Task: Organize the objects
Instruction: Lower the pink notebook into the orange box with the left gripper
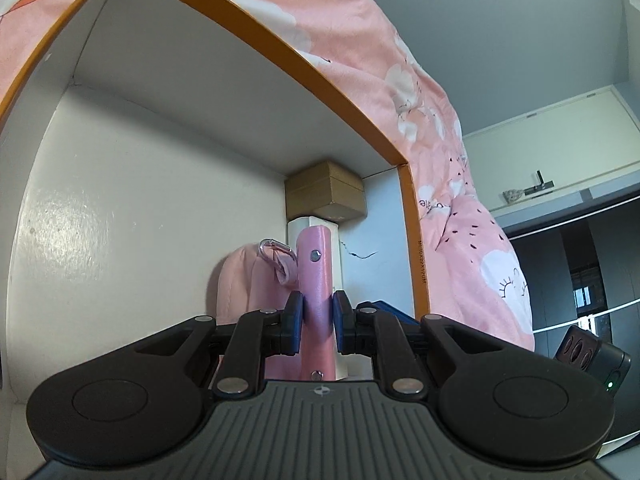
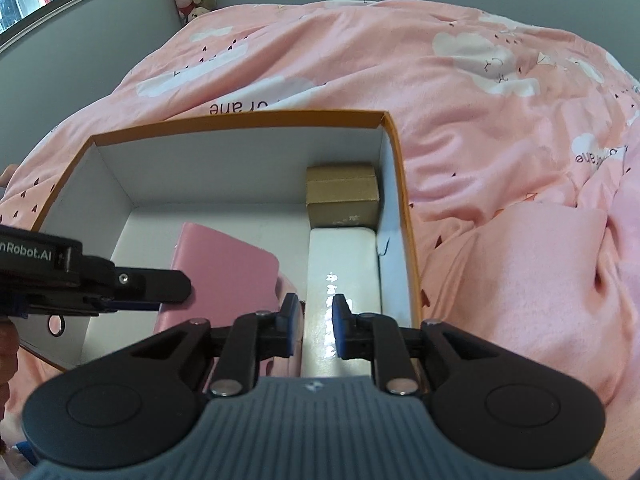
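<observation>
The left gripper [image 1: 316,322] clamps the pink notebook [image 1: 316,276] on edge inside the orange-rimmed box [image 2: 394,184] on the bed [image 2: 500,160]. The right gripper [image 2: 316,330] hovers narrowly parted, holding nothing, above the white case [image 2: 342,256] beside a cardboard carton [image 2: 342,190].

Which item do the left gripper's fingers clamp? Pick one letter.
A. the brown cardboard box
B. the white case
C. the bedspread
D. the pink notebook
D. In the left wrist view the left gripper has its fingers pressed on both sides of the pink notebook, held on edge inside the orange-rimmed box. The brown cardboard box and the white case sit untouched along the far side.
</observation>
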The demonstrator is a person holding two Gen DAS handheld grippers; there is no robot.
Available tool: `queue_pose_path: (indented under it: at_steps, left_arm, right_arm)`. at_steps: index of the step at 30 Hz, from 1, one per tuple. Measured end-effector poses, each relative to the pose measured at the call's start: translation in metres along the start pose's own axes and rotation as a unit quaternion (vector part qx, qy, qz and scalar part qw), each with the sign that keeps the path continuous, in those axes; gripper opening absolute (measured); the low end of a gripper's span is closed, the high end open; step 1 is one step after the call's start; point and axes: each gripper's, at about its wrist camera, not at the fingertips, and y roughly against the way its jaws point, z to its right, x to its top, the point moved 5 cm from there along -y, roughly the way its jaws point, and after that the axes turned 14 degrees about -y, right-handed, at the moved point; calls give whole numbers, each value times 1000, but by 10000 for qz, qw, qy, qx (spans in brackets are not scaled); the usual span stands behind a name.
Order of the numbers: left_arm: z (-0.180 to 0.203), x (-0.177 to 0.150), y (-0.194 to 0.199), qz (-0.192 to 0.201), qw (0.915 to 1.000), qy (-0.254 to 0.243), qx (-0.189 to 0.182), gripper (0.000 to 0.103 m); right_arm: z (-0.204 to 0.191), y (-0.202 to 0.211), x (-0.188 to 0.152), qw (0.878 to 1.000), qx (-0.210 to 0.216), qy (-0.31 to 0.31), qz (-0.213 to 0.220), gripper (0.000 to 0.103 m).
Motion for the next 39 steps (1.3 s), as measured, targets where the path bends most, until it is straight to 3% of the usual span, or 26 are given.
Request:
queue_pose_path:
  at_steps: [9, 11, 14, 21, 24, 27, 29, 32, 39]
  left_arm:
    - [-7, 1, -8, -226, 9975, -32, 670, 21]
    - [-6, 1, -6, -157, 9984, 24, 537, 20]
    - [-7, 2, 0, -35, 9995, 330, 4, 17]
    - [-3, 3, -2, 6, 9965, 614, -570, 16]
    - [-6, 0, -8, -114, 9985, 501, -180, 16]
    - [-7, -1, -10, -183, 9989, 432, -91, 16]
    - [-5, 0, -10, -287, 9991, 181, 257, 16]
    - [-3, -1, -12, -347, 9967, -182, 711, 18]
    - [7, -4, -16, -428, 9877, -786, 1284, 21]
  right_arm:
    - [-8, -9, -13, 9997, 107, 97, -203, 20]
    - [-8, -10, -14, 9996, 115, 88, -225, 20]
    - [-7, -9, -14, 9997, 109, 67, -196, 20]
    - [-6, 5, -3, 9999, 163, 38, 30, 20]
    - [-7, 6, -3, 9998, 199, 59, 33, 20]
    - [-7, -1, -7, 9997, 217, 60, -103, 20]
    - [-7, -6, -11, 9995, 264, 28, -192, 20]
    - [-7, -11, -12, 9988, 382, -64, -309, 20]
    - [-8, -16, -15, 9968, 546, -237, -541, 20]
